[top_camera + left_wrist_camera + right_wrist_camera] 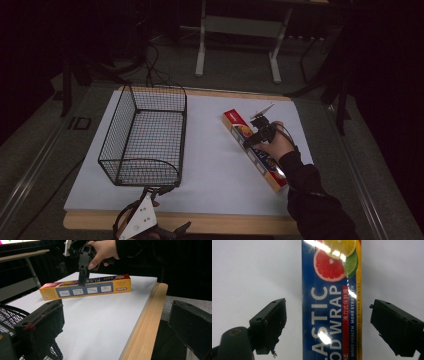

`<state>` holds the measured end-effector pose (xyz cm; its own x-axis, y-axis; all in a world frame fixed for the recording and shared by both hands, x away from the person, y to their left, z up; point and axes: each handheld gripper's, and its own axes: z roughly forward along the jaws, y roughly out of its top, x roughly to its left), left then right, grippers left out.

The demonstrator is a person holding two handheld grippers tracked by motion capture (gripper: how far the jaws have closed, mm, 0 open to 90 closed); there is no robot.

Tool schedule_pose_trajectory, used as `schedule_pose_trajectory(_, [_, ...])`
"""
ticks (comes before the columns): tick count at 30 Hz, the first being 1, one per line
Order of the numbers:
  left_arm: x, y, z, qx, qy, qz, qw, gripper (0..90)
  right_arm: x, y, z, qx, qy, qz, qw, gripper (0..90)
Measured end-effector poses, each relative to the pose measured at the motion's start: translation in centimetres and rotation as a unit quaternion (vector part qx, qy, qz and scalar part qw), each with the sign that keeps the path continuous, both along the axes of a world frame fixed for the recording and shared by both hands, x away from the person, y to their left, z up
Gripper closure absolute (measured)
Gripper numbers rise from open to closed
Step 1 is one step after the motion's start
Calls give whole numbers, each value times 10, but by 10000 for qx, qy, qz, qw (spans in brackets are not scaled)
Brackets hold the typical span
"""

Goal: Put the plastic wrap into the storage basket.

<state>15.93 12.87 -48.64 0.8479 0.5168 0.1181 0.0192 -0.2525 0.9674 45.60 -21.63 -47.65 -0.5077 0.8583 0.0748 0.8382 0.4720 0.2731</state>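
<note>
One plastic wrap box [255, 150], long and narrow, lies flat on the white sheet of the desk [215, 165], at about 3 o'clock from the sheet's centre in the high view, running diagonally from 11 to 5 o'clock. The right tool view shows its blue top with citrus artwork; the label is cut off at the bottom edge.

Right tool [252, 137] sits directly over the box, pointing down, jaws astride it. Jaws wide apart, a gap of white sheet on both sides of the box, pads not touching it. Nothing gripped. One right hand [276, 143] wraps the tool body, dark sleeve coming in from 5 o'clock.

One wire basket [145, 137], black mesh, stands at 9 o'clock from the box, well apart from it.

Left tool [145, 220] is at 6 o'clock, over the desk's wooden front edge just below the basket. In its own view the jaws stand wide apart with nothing between them. Its hand is mostly hidden and dark, hard to make out.

Room behind is dim.
</note>
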Motion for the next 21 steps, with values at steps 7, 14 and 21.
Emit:
schedule_pose_trajectory(7, [0, 0, 0, 24, 3, 1, 10000, 9, 10, 6, -8, -171, 235, 89, 9995, 208])
schedule_pose_trajectory(14, [0, 0, 0, 13, -1, 1, 10000, 9, 13, 15, -15, -490, 350, 161, 9981, 260])
schedule_pose_trajectory(21, [0, 0, 0, 27, 10, 10, 10000, 9, 17, 15, -22, -694, 491, 157, 9963, 358])
